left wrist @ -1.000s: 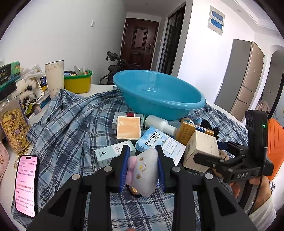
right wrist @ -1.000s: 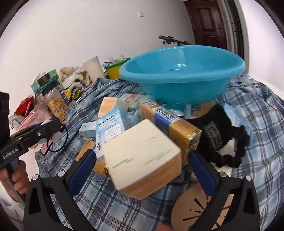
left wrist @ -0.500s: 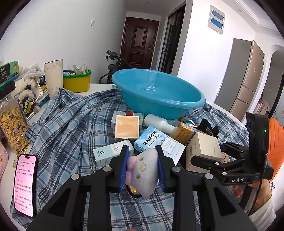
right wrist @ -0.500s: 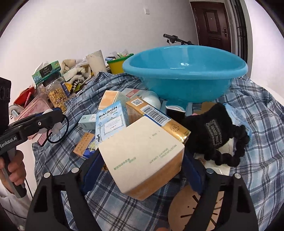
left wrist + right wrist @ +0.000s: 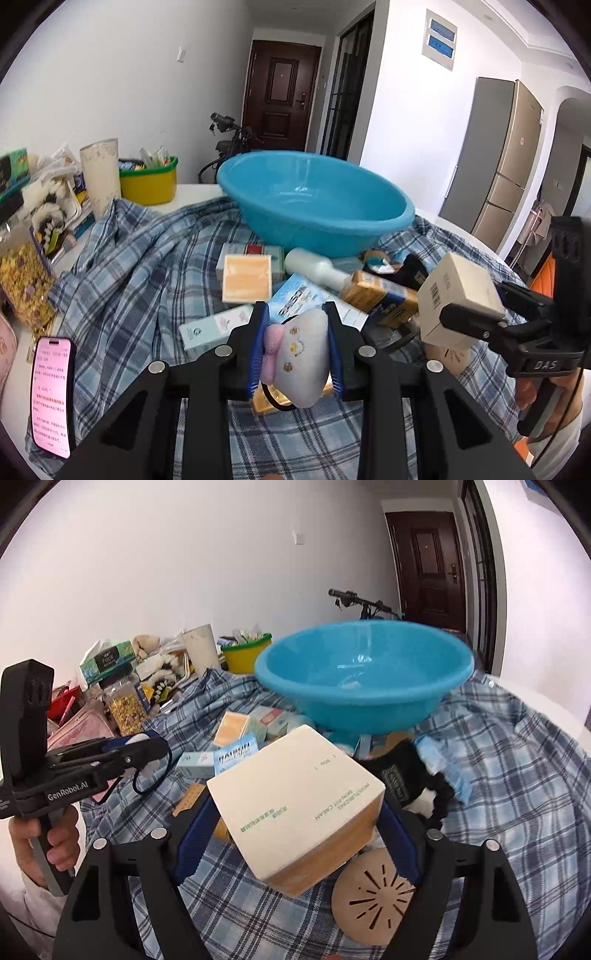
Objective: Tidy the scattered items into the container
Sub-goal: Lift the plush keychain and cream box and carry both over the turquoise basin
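One blue basin [image 5: 314, 206] stands on the plaid-covered counter [image 5: 122, 280], beyond both pairs of fingers, with several small boxes scattered between. One cream box [image 5: 295, 805] is pinched by the right gripper [image 5: 295, 830], whose fingers have just closed in. The left gripper [image 5: 295, 350] clamps one plush toy [image 5: 295, 354].

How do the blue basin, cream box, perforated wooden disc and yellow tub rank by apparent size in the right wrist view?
1. Blue basin; cream box looks nearly as big, but it is much nearer the camera, so this is unsure.
2. Perforated wooden disc.
3. Yellow tub.
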Demonstrator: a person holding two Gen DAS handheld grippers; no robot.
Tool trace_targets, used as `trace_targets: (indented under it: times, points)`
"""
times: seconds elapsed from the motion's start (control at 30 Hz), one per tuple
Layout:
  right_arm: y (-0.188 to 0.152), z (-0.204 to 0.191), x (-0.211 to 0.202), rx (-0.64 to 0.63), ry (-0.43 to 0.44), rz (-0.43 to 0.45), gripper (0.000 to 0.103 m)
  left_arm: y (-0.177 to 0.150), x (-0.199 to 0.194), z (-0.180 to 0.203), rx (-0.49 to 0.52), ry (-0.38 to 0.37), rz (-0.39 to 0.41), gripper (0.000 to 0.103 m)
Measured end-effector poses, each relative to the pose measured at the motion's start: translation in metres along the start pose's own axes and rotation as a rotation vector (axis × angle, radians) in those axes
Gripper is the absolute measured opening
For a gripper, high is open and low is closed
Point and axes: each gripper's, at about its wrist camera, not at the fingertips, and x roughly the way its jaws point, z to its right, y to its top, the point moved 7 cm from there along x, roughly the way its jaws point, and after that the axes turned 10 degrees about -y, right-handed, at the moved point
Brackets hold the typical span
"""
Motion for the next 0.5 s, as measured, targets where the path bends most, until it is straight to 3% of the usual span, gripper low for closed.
trace_targets:
  times: [0.5]
  points:
    - [0.103, 0.002, -0.037, -0.016, -0.075, 0.146, 0.081, 0.105, -0.013, 0.033, 0.116, 0.015, 0.141, 0.031]
